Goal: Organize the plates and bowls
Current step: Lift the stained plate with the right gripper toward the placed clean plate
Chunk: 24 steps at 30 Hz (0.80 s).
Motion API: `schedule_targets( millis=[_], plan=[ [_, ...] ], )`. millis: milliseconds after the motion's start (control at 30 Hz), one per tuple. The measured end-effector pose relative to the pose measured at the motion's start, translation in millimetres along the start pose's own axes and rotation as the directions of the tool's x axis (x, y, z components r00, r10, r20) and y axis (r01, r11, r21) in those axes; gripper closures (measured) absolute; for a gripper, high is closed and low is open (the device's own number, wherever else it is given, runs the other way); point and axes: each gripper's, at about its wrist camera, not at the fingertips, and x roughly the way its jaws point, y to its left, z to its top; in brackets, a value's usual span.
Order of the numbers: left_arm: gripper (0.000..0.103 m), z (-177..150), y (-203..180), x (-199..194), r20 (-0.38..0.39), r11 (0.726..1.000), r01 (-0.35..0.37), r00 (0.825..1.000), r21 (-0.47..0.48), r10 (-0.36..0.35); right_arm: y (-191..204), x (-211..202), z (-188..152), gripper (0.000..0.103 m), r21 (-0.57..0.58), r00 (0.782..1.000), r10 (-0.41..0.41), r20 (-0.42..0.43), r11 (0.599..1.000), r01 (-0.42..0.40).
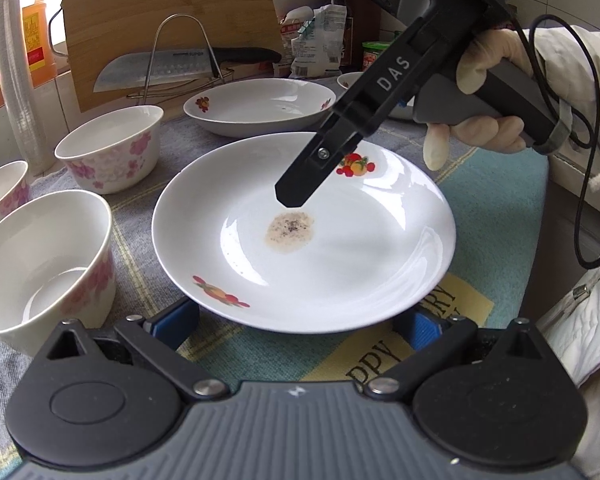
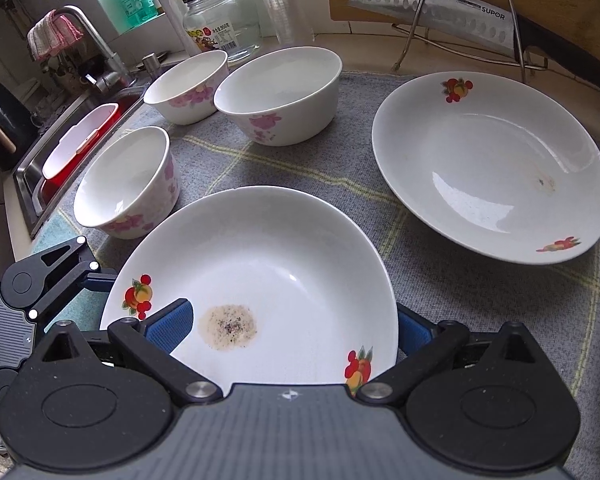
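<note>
A white plate with fruit prints and a brown stain [image 1: 360, 260] [image 2: 280, 272] lies on the checked cloth. My left gripper [image 1: 300, 322] is open, its blue pads [image 1: 176, 320] wide apart at the plate's near rim and partly hidden under it. My right gripper [image 2: 291, 328] is open and straddles the opposite rim: one pad [image 2: 172, 326] is over the plate's inside, the other [image 2: 410, 330] behind the rim. A second fruit-print plate [image 1: 260, 108] [image 2: 488, 168] lies farther back. Three white bowls with pink flowers [image 2: 278, 92] [image 2: 186, 84] [image 2: 128, 184] stand upright and apart beside the plates.
A cleaver [image 1: 156, 68] rests on a wire rack [image 2: 512, 20] against a wooden board [image 1: 160, 8]. Bottles [image 1: 36, 40], stacked plastic cups [image 1: 16, 80] and a glass jar [image 2: 224, 20] line the back. A sink with a red tub [image 2: 80, 140] lies beyond the bowls. A gloved hand [image 1: 480, 128] holds the right gripper.
</note>
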Motion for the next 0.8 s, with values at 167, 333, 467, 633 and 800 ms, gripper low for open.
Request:
schedule_targets(
  millis=[167, 333, 467, 633, 800],
  plan=[
    [0.000, 0.8, 1.4, 1.7, 0.001, 1.000, 0.012, 1.000, 0.013, -0.012, -2.4, 1.5, 4.4, 0.000, -0.006, 1.000, 0.022, -0.021, 1.000, -0.023],
    [0.000, 0.0, 3.2, 2.3, 0.006, 0.999, 0.025, 1.000, 0.028, -0.025, -3.2, 3.6, 10.2, 0.000, -0.013, 0.998, 0.041, -0.050, 0.999, -0.042],
    [0.000, 0.2, 2.5, 2.1, 0.002, 0.999, 0.030, 1.000, 0.034, -0.030, -3.4, 5.3, 13.2, 0.000, -0.020, 0.997, 0.050, -0.065, 0.998, -0.052],
    [0.000, 0.7, 1.9, 2.0, 0.000, 0.999, 0.031, 1.000, 0.036, -0.031, -6.0, 5.9, 15.8, 0.000, -0.003, 0.995, 0.067, -0.077, 0.998, -0.067],
    [0.000, 2.1, 0.0, 2.5, -0.003, 0.998, 0.028, 1.000, 0.050, -0.028, -5.1, 6.0, 15.9, 0.000, 0.002, 0.994, 0.066, -0.083, 0.998, -0.066]
  ],
)
